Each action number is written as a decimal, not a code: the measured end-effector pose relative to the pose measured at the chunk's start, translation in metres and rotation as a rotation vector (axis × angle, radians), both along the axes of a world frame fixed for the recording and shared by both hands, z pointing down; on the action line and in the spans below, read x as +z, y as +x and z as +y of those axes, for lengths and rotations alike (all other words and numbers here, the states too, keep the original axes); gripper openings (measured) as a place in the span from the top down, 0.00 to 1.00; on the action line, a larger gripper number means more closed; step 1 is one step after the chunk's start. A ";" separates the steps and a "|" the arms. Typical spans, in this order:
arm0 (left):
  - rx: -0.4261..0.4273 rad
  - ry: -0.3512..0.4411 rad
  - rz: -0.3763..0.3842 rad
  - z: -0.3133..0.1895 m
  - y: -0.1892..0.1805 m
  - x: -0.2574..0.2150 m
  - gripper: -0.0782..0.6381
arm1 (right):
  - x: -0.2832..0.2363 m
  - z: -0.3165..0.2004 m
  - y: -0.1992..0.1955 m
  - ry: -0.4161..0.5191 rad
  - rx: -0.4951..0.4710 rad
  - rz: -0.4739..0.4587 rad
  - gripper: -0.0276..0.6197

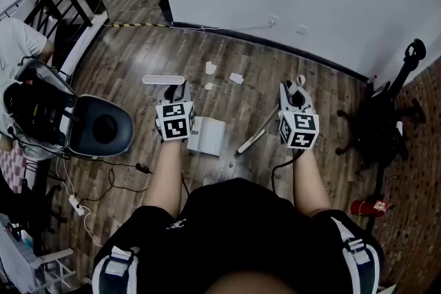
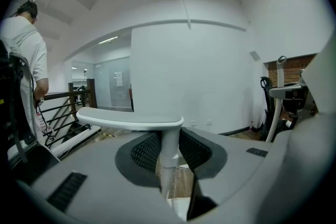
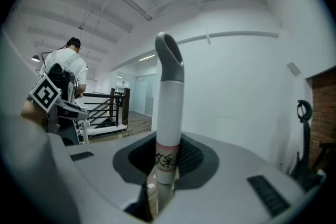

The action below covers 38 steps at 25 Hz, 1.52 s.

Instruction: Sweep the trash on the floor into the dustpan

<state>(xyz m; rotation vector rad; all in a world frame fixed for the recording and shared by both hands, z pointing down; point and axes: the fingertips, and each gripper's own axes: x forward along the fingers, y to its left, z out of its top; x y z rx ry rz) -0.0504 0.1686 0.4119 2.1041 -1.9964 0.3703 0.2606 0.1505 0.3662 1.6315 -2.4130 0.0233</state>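
The wooden floor (image 1: 138,58) is recorded ahead of the person. The white dustpan (image 1: 207,135) is seen low between the grippers, and its T-shaped handle (image 2: 131,119) is clamped in the left gripper (image 1: 177,89). The broom (image 3: 169,113) is gripped by its shaft in the right gripper (image 1: 296,87), and its brush head (image 1: 251,142) is placed just beside the dustpan. Three paper scraps (image 1: 210,67) are noted on the floor beyond the pan, apart from it.

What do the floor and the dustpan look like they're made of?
Floor: wood or wood-look planks, with brown grain, visible seams and a faint sheen. Dustpan: probably plastic, smooth matte white, with a moulded-looking handle.
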 end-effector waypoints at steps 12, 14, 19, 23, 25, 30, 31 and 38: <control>0.031 0.003 0.029 -0.020 -0.057 0.008 0.74 | -0.024 -0.026 -0.029 0.059 0.094 0.035 0.84; 0.018 -0.002 0.034 -0.026 -0.068 0.009 0.74 | -0.028 -0.034 -0.031 0.064 0.104 0.035 0.84; -0.034 -0.022 0.041 -0.045 -0.093 0.019 0.74 | -0.025 -0.064 -0.042 0.064 0.082 0.047 0.84; -0.064 -0.043 0.025 -0.064 -0.106 0.027 0.74 | -0.009 -0.091 -0.053 0.032 0.039 0.045 0.84; -0.077 -0.047 0.013 -0.078 -0.109 0.028 0.74 | -0.002 -0.106 -0.056 0.023 0.002 0.042 0.84; -0.122 -0.082 -0.004 -0.118 -0.109 0.033 0.74 | 0.014 -0.152 -0.045 -0.006 -0.024 0.005 0.84; -0.134 -0.086 -0.009 -0.126 -0.110 0.032 0.74 | 0.016 -0.159 -0.042 -0.012 -0.030 -0.003 0.84; -0.220 -0.084 -0.024 -0.189 -0.113 0.023 0.74 | 0.040 -0.223 -0.039 -0.059 -0.098 -0.013 0.84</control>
